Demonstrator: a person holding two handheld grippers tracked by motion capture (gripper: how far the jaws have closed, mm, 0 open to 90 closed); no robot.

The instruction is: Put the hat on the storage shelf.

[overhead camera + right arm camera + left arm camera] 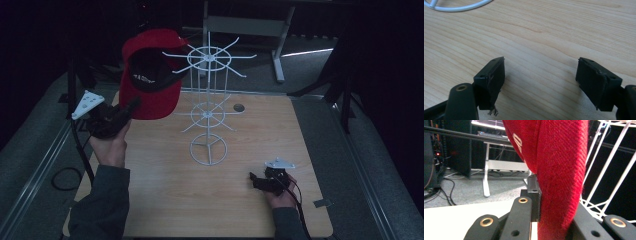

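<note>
One red cap [150, 75] is held up at the upper left of the high view, its brim clamped between the jaws of the raised left gripper [131, 107], beside one white wire rack [208, 107]. At lower right, the right gripper [254, 179] is rested low over the table [165, 200], jaws spread wide and empty.

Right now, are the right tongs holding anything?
No, the right tongs stand wide open with bare wooden table between their jaws, low over the table.
</note>
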